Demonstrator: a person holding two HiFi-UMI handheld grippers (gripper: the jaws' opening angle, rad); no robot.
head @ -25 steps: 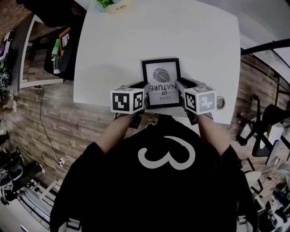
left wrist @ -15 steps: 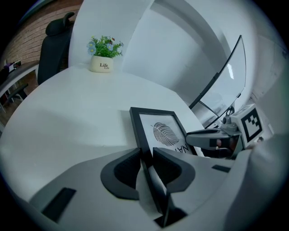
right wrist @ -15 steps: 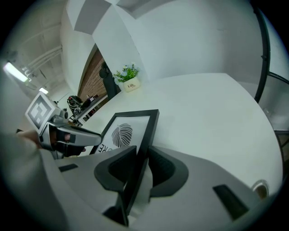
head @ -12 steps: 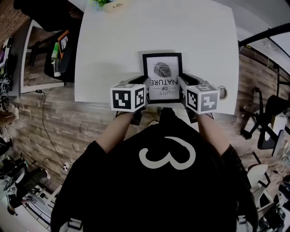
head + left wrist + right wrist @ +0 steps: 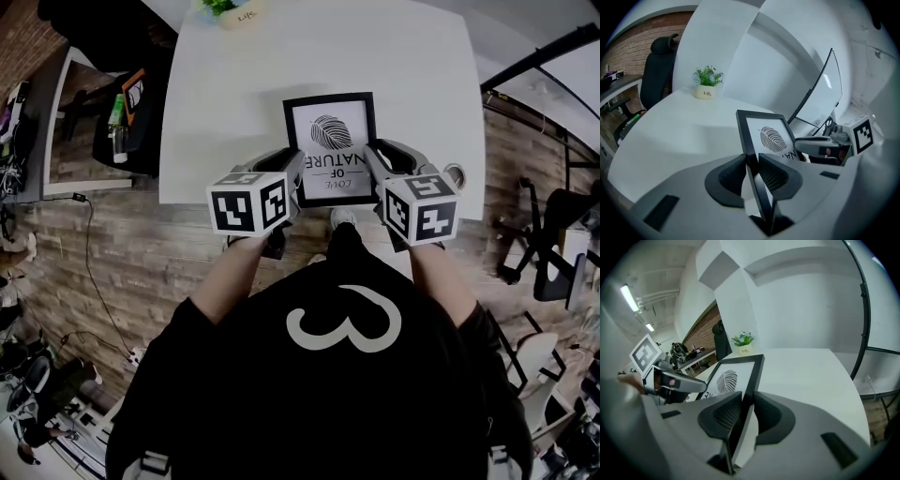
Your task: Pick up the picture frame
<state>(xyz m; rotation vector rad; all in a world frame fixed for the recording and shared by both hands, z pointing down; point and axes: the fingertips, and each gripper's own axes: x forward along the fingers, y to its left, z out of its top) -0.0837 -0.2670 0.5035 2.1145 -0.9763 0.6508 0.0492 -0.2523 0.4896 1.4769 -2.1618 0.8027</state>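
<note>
Head view: fingers (image 5: 283, 161) of left gripper (image 5: 296, 171) and right gripper (image 5: 371, 165) clench "LOVE OF NATURE" picture frame (image 5: 330, 141).

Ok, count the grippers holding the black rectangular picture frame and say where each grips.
2. The left gripper clamps the black rectangular picture frame on its left edge, the right gripper on its right edge. None seems hidden.

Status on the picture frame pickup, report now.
Left gripper shut on picture frame, left edge; right gripper shut on right edge. Frame print-up over white table. Nothing in the way; potted plant at table's far edge.
</note>
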